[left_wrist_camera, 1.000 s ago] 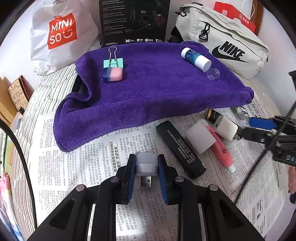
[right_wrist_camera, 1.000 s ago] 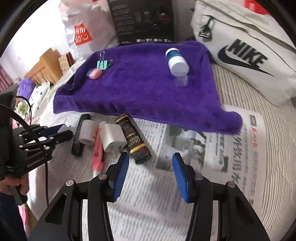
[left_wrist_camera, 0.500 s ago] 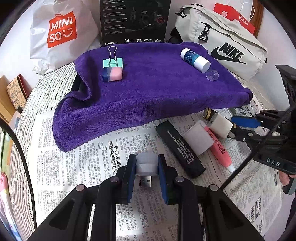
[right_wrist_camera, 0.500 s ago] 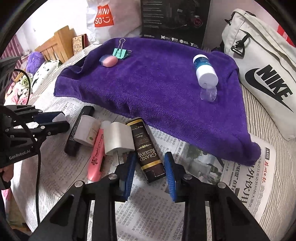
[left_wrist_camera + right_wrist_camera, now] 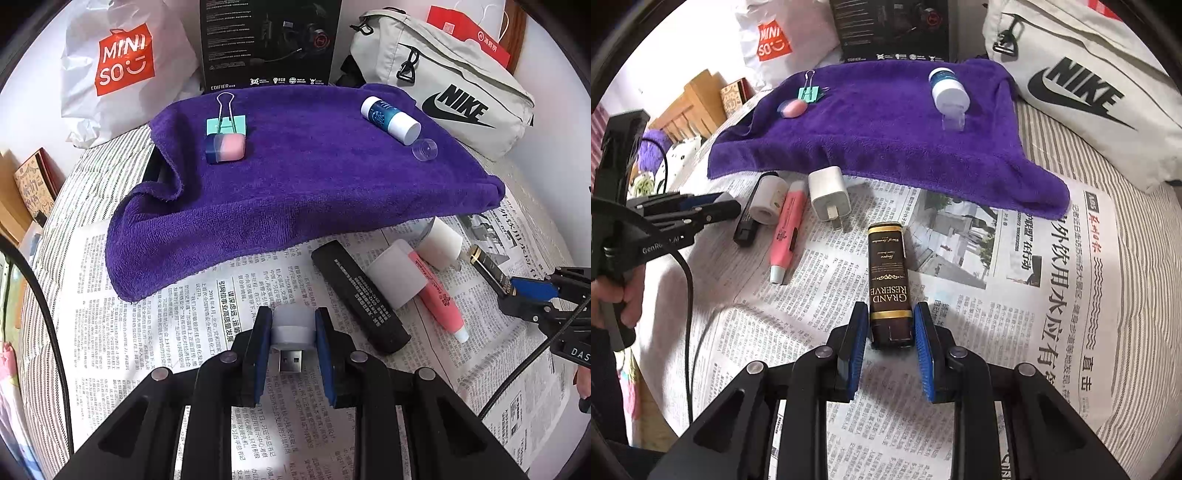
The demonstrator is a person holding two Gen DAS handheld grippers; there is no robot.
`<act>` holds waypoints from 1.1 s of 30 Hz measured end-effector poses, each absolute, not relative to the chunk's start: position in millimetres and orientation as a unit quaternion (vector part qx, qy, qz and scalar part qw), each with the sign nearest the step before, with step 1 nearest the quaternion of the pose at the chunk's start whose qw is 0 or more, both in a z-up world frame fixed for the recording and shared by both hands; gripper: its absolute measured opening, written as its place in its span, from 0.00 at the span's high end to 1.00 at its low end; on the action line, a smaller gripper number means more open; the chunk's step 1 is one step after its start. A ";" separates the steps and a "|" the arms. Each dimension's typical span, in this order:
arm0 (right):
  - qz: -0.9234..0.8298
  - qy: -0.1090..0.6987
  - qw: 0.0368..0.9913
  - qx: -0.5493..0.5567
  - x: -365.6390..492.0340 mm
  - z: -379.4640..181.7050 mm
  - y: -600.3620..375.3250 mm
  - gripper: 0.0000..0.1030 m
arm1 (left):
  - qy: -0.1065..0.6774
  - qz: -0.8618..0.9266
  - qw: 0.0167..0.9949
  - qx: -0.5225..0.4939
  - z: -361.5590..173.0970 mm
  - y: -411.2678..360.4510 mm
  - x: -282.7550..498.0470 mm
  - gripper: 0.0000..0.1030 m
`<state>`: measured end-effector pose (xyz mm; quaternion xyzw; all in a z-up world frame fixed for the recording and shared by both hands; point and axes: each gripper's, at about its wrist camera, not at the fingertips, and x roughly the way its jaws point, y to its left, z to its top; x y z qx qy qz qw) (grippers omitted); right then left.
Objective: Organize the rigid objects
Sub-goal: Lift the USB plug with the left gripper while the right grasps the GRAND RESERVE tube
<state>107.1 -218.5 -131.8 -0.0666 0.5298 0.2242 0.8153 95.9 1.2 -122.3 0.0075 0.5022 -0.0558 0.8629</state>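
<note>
The left gripper (image 5: 293,332) is clamped on a small white USB plug (image 5: 291,334); held only by its round cap, the plug may twist out. The right gripper (image 5: 891,334) has just closed its jaws on the dark Grand Reserve box (image 5: 889,280), near one end, so the box may tip. Both grippers point steeply down over the newspaper (image 5: 1015,295).
</note>
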 end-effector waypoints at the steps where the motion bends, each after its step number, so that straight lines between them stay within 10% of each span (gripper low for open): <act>1: 0.223 0.529 0.816 -0.065 109.4 -132.0 -217.4 0.75 | 0.503 -0.055 0.863 0.006 -122.2 1.3 96.5 0.78; 33: 0.214 0.526 0.816 -0.109 113.0 -133.5 -199.2 0.77 | 0.504 -0.047 0.862 0.015 -122.5 -0.3 93.6 0.78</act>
